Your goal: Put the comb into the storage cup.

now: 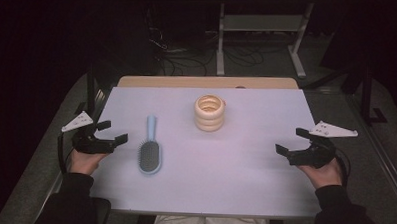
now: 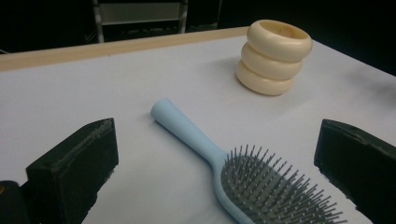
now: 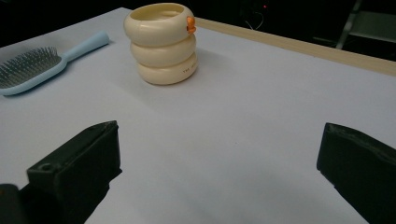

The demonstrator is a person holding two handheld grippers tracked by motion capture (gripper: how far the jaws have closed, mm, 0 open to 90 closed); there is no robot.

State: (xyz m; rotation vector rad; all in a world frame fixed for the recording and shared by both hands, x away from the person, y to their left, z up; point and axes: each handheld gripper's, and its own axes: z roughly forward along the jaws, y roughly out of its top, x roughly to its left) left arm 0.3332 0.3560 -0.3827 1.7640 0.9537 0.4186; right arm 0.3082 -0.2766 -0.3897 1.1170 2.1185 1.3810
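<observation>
Blue hairbrush [image 1: 149, 153] just beside left gripper [image 1: 111, 132] — jaws apart, perhaps hovering.

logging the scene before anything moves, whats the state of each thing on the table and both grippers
hairbrush: lying flat, bristles up, untouched
ringed cup: upright, open top, apart from the hairbrush
left gripper: jaws open, holding nothing
right gripper: jaws open, holding nothing

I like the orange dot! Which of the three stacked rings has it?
The top ring of the cream stack has it: a small orange bit on its outer side. The middle ring and bottom ring are plain cream.
</observation>
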